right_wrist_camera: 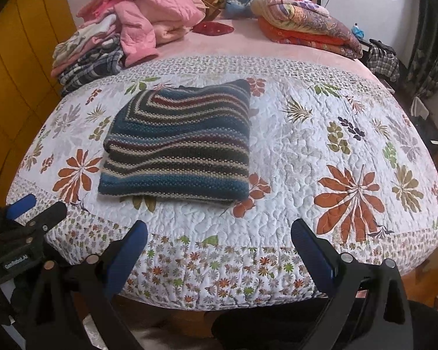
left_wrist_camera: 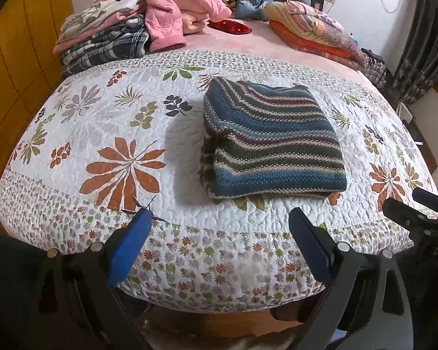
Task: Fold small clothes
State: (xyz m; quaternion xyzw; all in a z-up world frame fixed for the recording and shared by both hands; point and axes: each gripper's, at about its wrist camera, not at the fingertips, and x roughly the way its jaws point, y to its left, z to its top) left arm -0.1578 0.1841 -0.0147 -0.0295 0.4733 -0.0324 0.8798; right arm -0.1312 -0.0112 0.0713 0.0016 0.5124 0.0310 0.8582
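A striped knit sweater (left_wrist_camera: 268, 140) in blue, maroon and cream lies folded into a neat rectangle on the floral quilt (left_wrist_camera: 108, 122); in the right wrist view the sweater (right_wrist_camera: 178, 143) sits left of centre. My left gripper (left_wrist_camera: 219, 221) hovers open over the quilt's near edge, short of the sweater, nothing between its blue pads. My right gripper (right_wrist_camera: 219, 230) is likewise open and empty at the near edge, to the right of the left one. The right gripper (left_wrist_camera: 423, 207) shows at the far right of the left wrist view, and the left gripper (right_wrist_camera: 29, 210) at the far left of the right wrist view.
A pile of pink and plaid clothes (left_wrist_camera: 125, 20) sits at the bed's far left. Folded colourful blankets (left_wrist_camera: 315, 29) lie at the far right, a red pouch (left_wrist_camera: 230, 27) between them. A yellow wardrobe (left_wrist_camera: 20, 67) stands left; curtains (left_wrist_camera: 420, 58) hang right.
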